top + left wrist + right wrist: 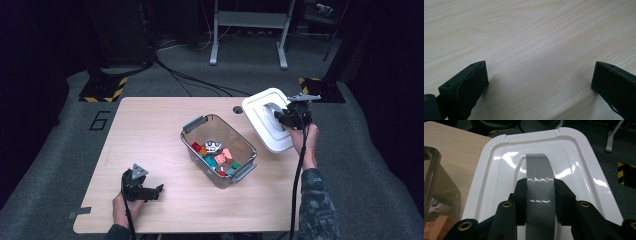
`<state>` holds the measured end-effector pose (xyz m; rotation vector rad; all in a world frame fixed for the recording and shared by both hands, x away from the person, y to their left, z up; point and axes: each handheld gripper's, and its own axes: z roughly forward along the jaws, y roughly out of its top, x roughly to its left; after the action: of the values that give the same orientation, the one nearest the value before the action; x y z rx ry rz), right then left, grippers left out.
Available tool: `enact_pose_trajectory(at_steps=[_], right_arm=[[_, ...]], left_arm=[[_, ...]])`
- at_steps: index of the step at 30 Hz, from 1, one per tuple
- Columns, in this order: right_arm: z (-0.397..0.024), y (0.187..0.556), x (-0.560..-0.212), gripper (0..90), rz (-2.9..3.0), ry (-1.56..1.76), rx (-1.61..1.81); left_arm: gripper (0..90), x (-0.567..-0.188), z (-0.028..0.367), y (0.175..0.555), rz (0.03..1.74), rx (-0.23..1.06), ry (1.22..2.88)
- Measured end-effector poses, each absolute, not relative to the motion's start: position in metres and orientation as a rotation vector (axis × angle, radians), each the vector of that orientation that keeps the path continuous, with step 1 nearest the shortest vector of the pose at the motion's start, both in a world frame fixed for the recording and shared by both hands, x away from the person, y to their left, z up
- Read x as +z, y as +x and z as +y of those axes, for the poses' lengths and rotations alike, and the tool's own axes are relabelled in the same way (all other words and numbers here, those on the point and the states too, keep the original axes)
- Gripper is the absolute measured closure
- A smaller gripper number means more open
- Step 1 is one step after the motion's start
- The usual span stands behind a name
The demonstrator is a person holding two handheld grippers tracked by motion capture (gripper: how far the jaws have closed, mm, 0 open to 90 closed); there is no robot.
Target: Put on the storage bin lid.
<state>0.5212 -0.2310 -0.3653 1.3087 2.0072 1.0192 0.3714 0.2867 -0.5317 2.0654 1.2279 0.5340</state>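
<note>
Holding the white plastic lid by its grey handle, right tool clenched on it, right of centre. Lid is off the clear plastic bin of coloured blocks, not yet set down. Left tool released, resting on the worktop, lower left.

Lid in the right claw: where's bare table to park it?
The right claw grips the white lid by its grey handle. Bare wood lies between the table's far-left corner and the clear bin. The near-left is taken by the left claw; right of the bin is a narrow strip.
</note>
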Motion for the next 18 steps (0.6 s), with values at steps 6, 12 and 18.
enact_pose_trajectory(at_steps=[6, 12, 18], right_arm=[[-0.228, 0.514, -0.352, 67.2, 2.016, 1.291, 1.035], [-0.223, 0.508, -0.339, 67.2, 2.043, 1.272, 1.041], [-0.218, 0.502, -0.332, 67.2, 2.062, 1.292, 1.096]], left_arm=[[0.6, -0.532, 0.287, 0.371, 1.229, 0.533, 2.067], [0.7, -0.532, 0.287, 0.371, 1.227, 0.536, 2.066], [0.7, -0.532, 0.287, 0.371, 1.228, 0.534, 2.066]])
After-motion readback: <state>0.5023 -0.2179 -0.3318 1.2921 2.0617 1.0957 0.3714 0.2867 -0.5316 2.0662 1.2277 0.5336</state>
